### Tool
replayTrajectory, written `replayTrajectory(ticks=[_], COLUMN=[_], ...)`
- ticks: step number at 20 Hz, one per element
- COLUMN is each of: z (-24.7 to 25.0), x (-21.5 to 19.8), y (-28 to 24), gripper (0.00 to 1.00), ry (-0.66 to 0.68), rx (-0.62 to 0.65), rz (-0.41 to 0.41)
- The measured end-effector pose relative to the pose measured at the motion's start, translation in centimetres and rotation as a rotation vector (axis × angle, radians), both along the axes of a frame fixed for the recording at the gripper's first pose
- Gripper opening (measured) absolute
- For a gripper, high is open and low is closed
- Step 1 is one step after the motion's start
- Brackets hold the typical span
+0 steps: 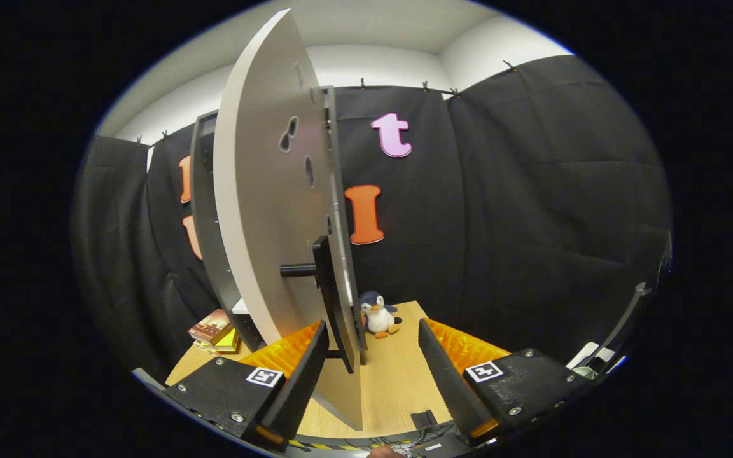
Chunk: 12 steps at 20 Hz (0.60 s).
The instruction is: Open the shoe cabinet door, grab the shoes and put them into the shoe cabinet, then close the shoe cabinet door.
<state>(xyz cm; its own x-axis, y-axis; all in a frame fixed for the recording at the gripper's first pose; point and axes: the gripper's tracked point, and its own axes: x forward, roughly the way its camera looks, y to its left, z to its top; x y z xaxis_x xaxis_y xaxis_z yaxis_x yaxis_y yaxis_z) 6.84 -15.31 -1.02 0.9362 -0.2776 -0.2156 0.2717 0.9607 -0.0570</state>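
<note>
The shoe cabinet door (258, 210) stands swung open, seen nearly edge-on, a pale panel rising ahead of the left finger; its lower corner reaches down between the fingers. Behind it the cabinet body (204, 210) is mostly hidden, its inside impossible to make out. A dark handle (323, 273) juts from the door's edge. The wooden bench (392, 381) carries a stack of books (215, 331) partly covered by the cabinet, and a small penguin toy (377, 314) beyond the fingers. The gripper (373, 366) is spread wide, pinching nothing.
</note>
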Motion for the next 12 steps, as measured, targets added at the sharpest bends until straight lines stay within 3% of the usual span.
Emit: replayTrajectory(ticks=[4, 12], z=[0.4, -1.3], x=[1.5, 6.7], y=[3.0, 11.2], gripper=[0.89, 0.90], ry=[0.012, 0.013], rx=[-0.029, 0.014], rz=[0.002, 0.096])
